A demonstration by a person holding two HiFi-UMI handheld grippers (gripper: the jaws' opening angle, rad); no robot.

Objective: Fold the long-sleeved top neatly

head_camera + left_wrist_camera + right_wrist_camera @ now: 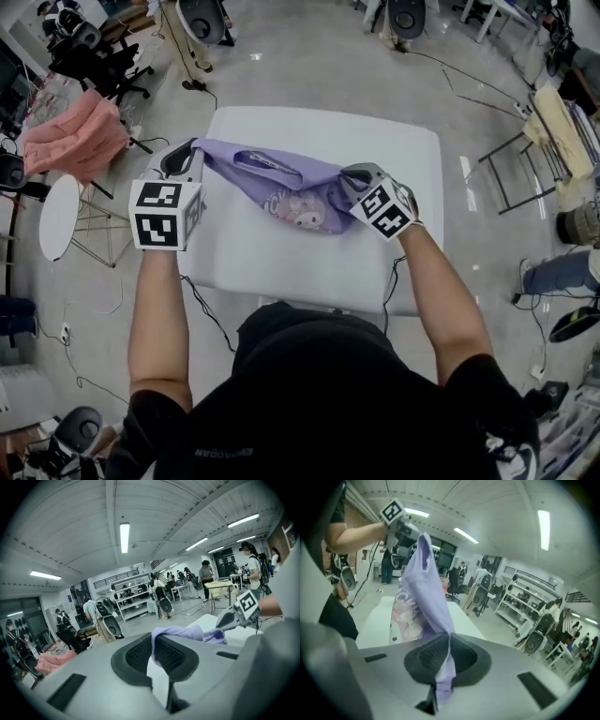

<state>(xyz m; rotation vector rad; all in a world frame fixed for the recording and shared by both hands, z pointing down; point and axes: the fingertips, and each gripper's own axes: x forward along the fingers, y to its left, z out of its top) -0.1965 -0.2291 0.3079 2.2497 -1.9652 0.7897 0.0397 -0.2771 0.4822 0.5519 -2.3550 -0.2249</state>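
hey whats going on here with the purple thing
A person stands at a white table with a tool in each hand. The left tool is shut on one end of a purple long-sleeved top, and the right tool is shut on the other. The top hangs stretched between them, with its printed middle sagging toward the table. It is bunched up and not folded yet.

Lilac top with pink cartoon print; white table.
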